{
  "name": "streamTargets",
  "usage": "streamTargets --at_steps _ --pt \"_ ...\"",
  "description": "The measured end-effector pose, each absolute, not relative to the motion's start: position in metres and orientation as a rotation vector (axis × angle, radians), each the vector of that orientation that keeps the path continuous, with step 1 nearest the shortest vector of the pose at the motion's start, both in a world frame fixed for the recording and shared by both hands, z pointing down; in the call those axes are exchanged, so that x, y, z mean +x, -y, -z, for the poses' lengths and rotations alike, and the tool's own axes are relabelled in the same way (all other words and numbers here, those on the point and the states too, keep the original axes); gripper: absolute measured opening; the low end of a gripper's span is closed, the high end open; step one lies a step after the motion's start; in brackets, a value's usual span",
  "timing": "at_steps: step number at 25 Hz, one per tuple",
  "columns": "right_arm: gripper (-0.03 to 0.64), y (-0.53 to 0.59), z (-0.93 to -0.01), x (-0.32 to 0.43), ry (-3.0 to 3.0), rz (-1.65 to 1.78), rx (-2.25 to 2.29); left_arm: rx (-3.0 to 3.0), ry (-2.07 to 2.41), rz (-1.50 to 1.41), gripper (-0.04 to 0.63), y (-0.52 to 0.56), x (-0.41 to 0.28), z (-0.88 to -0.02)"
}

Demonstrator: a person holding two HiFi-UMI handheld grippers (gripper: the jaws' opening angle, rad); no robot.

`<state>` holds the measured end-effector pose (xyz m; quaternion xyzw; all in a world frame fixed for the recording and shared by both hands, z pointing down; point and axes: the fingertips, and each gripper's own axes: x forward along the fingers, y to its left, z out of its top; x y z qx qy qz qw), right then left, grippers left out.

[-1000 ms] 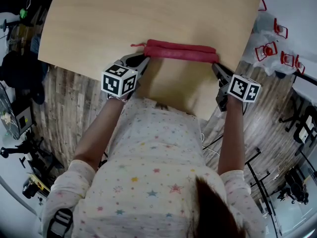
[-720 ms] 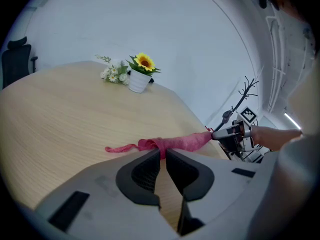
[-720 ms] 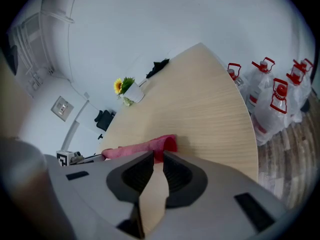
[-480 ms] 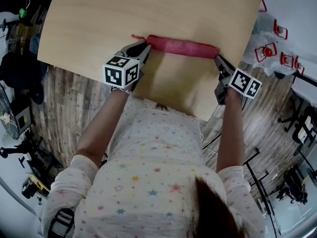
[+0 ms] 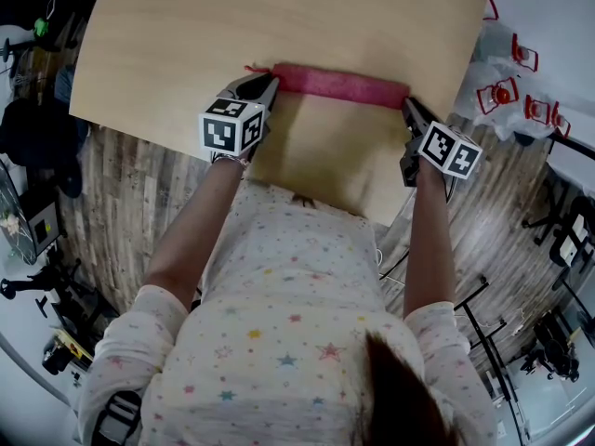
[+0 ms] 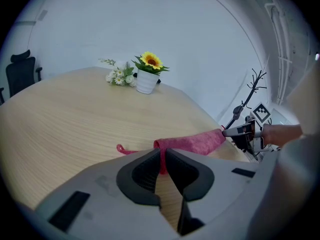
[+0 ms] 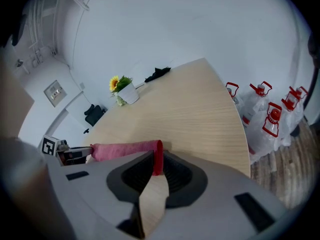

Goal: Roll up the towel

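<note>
**Head view.** Left gripper [image 5: 269,85]: jaws nearly together, tips at the left end of the towel [image 5: 339,85]. Right gripper [image 5: 407,108]: tips at the towel's right end, by the table's edge. Towel: red, rolled into a slim tube, lying on the wooden table [image 5: 279,17] close to the person. Its long axis runs from side to side, the right end sitting slightly lower in the picture.

**Left gripper view.** Jaws all but closed, pinching a thin fold of red cloth at the towel's [image 6: 192,141] near end. The roll points away to the right, towards the other gripper [image 6: 241,129] at its far end. A short red tail (a loose strip or thread) curls on the table to the left. A white flower pot [image 6: 146,80] with a sunflower stands well apart, at the far side.

**Right gripper view.** Jaws nearly closed, clamped on the rim of the towel's [image 7: 125,149] end. The roll runs off to the left, to the left gripper [image 7: 75,154]. The flower pot [image 7: 128,92] stands far back.
</note>
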<state>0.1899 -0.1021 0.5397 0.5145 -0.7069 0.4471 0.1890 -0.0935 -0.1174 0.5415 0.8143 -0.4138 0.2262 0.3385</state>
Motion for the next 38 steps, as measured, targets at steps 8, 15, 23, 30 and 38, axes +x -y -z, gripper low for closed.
streamTargets --at_steps 8,15,23,30,38 --pt "0.077 0.098 -0.531 0.192 1.987 -1.157 1.503 2.16 1.091 -0.621 0.04 0.113 -0.104 -0.538" --pt "0.077 0.092 -0.514 0.199 2.0 -1.11 1.569 2.144 1.162 -0.589 0.04 0.115 -0.126 -0.526" --pt "0.063 0.089 -0.478 0.192 2.072 -0.98 1.618 2.255 1.262 -0.539 0.04 0.125 -0.136 -0.485" --pt "0.045 0.087 -0.443 0.176 2.151 -0.836 1.637 2.363 1.273 -0.484 0.038 0.122 -0.134 -0.451" --pt "0.028 0.086 -0.402 0.164 2.231 -0.699 1.651 2.43 1.274 -0.411 0.029 0.116 -0.131 -0.421"
